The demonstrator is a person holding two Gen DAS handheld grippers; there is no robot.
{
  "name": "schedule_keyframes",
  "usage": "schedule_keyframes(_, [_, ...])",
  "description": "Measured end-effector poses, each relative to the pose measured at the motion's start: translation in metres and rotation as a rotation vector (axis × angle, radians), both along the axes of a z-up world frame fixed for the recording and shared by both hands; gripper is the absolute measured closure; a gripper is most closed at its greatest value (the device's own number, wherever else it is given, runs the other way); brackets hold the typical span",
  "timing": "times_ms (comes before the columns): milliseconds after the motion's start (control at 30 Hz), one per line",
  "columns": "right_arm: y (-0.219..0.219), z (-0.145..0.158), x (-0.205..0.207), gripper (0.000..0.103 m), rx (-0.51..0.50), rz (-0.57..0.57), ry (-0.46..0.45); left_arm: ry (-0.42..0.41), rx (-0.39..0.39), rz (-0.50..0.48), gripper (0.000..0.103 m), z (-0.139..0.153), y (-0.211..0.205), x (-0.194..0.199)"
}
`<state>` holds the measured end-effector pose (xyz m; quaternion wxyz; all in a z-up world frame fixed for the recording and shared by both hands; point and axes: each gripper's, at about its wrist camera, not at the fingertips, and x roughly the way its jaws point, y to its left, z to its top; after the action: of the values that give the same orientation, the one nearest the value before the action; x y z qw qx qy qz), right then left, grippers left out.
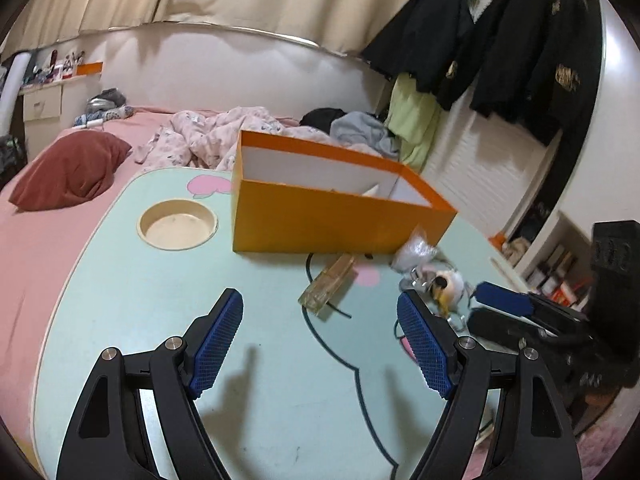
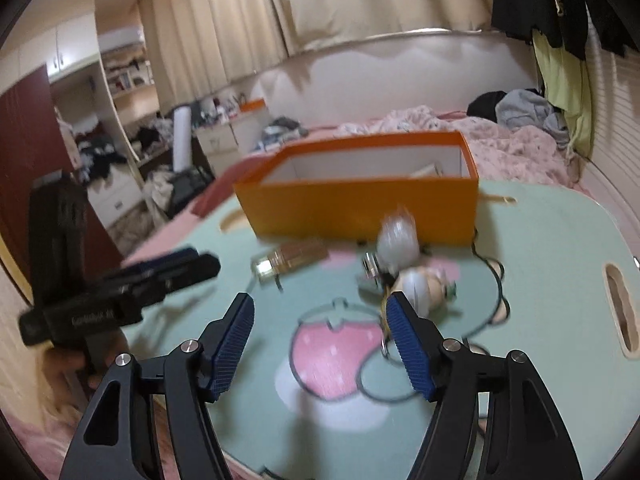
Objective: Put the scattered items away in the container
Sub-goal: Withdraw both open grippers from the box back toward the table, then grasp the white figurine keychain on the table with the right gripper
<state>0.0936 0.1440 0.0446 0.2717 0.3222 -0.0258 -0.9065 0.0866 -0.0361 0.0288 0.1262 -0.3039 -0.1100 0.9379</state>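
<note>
An open orange box point(image 1: 332, 216) with a white inside stands on the mint lap table point(image 1: 160, 300); it also shows in the right wrist view point(image 2: 360, 204). In front of it lie a clear glass bottle point(image 1: 329, 284), a crumpled silvery wrapper point(image 1: 414, 252) and a small plush keychain point(image 1: 446, 284). They show in the right wrist view as bottle point(image 2: 290, 260), wrapper point(image 2: 398, 240) and keychain point(image 2: 424, 286). My left gripper point(image 1: 320, 316) is open and empty, short of the bottle. My right gripper point(image 2: 320, 314) is open and empty, with its right fingertip point(image 2: 400, 308) just in front of the keychain.
A round cup recess point(image 1: 177, 224) sits in the table's left part, and a handle slot point(image 2: 622, 316) at its right edge. A pink bed with a red pillow point(image 1: 68, 172) and crumpled bedding point(image 1: 208, 140) lies behind. Dark jackets point(image 1: 500, 52) hang at the right.
</note>
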Motion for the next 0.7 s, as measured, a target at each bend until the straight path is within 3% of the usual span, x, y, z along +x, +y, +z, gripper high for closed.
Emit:
schedule_keyframes(100, [-0.007, -0.011, 0.000, 0.031, 0.030, 0.025, -0.047, -0.032, -0.074, 0.036, 0.023, -0.007, 0.010, -0.003])
schedule_keyframes(233, [-0.021, -0.024, -0.004, 0.030, 0.084, 0.055, -0.081, -0.062, -0.086, 0.034, 0.023, -0.011, 0.011, -0.008])
schedule_keyframes(367, [-0.028, -0.030, -0.003, 0.021, 0.163, 0.034, -0.056, -0.146, -0.014, 0.027, 0.023, -0.019, 0.002, -0.017])
schedule_keyframes(433, [-0.028, -0.033, -0.003, 0.016, 0.175, 0.030, -0.041, -0.142, 0.027, 0.030, 0.023, -0.019, -0.005, -0.016])
schedule_keyframes(567, [-0.030, -0.037, -0.002, 0.015, 0.212, 0.025, -0.006, -0.135, 0.079, 0.026, 0.023, -0.022, -0.011, -0.015])
schedule_keyframes(700, [-0.024, -0.028, -0.001, 0.047, 0.147, 0.136, -0.023, -0.135, 0.072, 0.025, 0.023, -0.020, -0.010, -0.015])
